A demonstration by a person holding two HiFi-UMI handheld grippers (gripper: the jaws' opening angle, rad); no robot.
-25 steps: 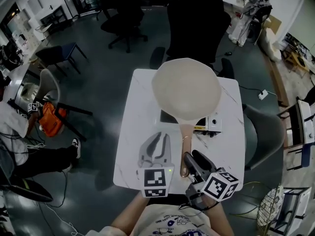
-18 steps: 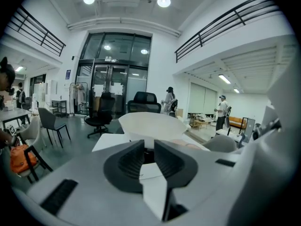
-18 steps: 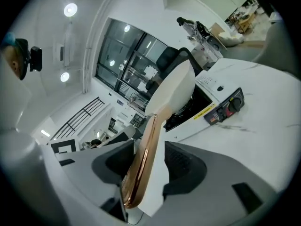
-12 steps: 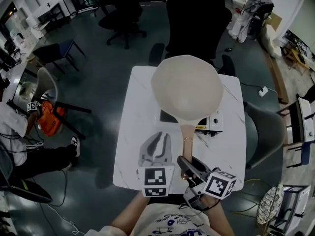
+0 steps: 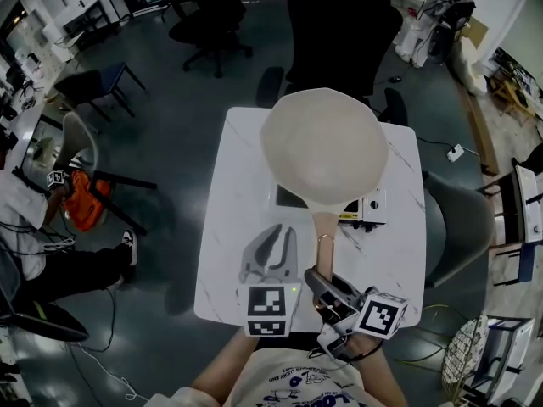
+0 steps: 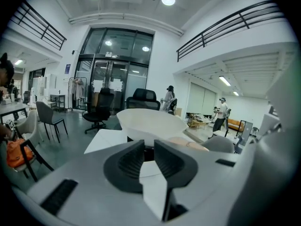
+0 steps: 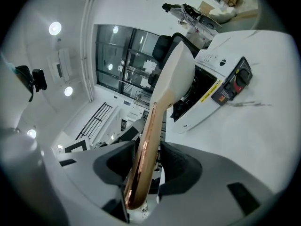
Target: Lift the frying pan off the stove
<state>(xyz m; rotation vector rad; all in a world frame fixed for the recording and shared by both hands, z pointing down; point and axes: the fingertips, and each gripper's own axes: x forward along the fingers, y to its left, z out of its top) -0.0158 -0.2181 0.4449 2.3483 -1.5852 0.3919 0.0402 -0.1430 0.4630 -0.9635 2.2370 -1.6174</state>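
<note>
A cream frying pan (image 5: 323,148) hangs over the white portable stove (image 5: 365,210) on the small white table (image 5: 227,227). Its copper-coloured handle (image 5: 321,236) runs back toward me into my right gripper (image 5: 318,280), whose jaws are closing on it, pads on both sides. In the right gripper view the handle (image 7: 148,140) lies between the pads of that right gripper (image 7: 148,166), and the pan (image 7: 176,74) sits raised above the stove (image 7: 211,93). My left gripper (image 5: 271,246) rests shut and empty over the table left of the handle; from the left gripper (image 6: 149,157) the pan (image 6: 150,124) is just ahead.
A black office chair (image 5: 339,24) stands behind the table and a grey chair (image 5: 458,227) at its right. A seated person (image 5: 34,236) and an orange bag (image 5: 82,206) are on the floor side at far left. The stove's knob (image 7: 241,76) faces the table's right part.
The pan looks larger and has shifted a little away from me, so it has risen toward the camera. My right gripper slid slightly forward along the handle. The left gripper stayed put.
</note>
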